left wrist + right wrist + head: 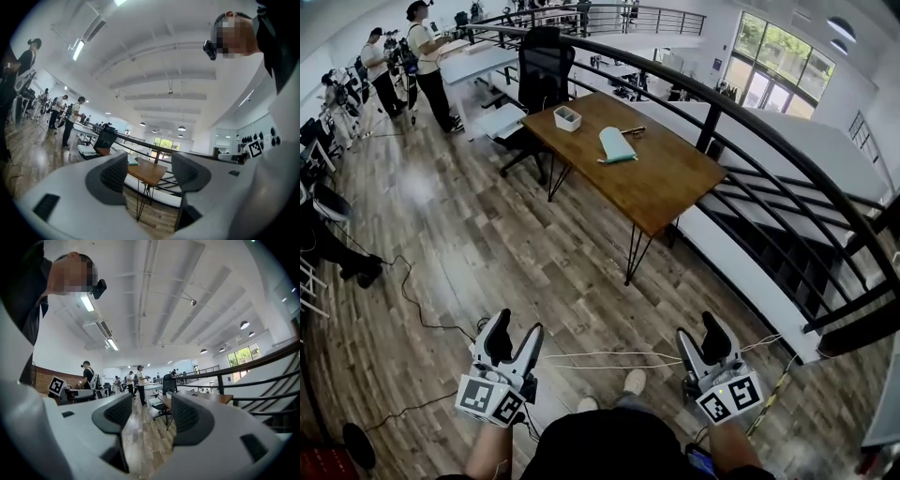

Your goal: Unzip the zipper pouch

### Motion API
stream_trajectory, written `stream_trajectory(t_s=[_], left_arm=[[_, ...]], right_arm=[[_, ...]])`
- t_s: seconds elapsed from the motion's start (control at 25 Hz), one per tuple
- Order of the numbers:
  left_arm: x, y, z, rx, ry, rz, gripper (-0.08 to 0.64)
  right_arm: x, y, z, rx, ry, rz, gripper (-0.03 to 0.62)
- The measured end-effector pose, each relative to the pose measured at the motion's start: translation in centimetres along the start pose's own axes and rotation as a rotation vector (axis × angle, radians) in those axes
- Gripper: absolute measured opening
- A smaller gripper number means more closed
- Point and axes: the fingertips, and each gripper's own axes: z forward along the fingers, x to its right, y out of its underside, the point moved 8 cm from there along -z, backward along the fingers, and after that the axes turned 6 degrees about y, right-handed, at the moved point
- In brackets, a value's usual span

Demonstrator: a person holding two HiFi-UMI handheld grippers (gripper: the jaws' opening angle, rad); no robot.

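the zipper pouch (617, 145), pale teal, lies flat on the wooden table (675, 187), well ahead of both grippers and far out of their reach. a small white tray (567, 118) sits beyond it, near the table's far end. whether the zip is shut is too small to tell. the left gripper (514, 336) and right gripper (701, 336) are held level above the plank floor (487, 234), jaws spread apart with nothing between them, so the unzipping looks not yet begun.

a dark cable (414, 309) trails on the floor ahead of the left gripper and could snag a foot. the light pouch may also slide if one gripper tugs the pull while the other pins nothing.

no brand or writing is readable. the gripper cubes (490, 398) carry only black-and-white square markers.
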Motion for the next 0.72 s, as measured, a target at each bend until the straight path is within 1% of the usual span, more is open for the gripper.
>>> stream_trajectory(t_s=[0.16,0.28,0.44,0.56,0.72], left_arm=[[-1.2,0.1,1.8,0.007,-0.021,0.000,0.284],[-2.2,0.2,4.1,0.015,-0.045,0.010,0.285],[-2.7,0.0,8.4,0.020,-0.065,0.025,0.287],[-3.2,-0.2,12.0,0.027,-0.080,0.041,0.287],[-3.3,-0.2,16.4,0.037,-0.098,0.039,0.287]], right_arm=[[1.5,0.3,2.9,-0.002,-0.016,-0.010,0.245],[3.5,0.6,5.7,0.008,-0.032,-0.009,0.245],[7.3,0.4,10.0,0.005,-0.052,-0.002,0.245],[10.1,-0.5,13.3,0.019,-0.076,-0.017,0.244],[13.8,-1.2,16.3,0.032,-0.088,-0.015,0.242]])
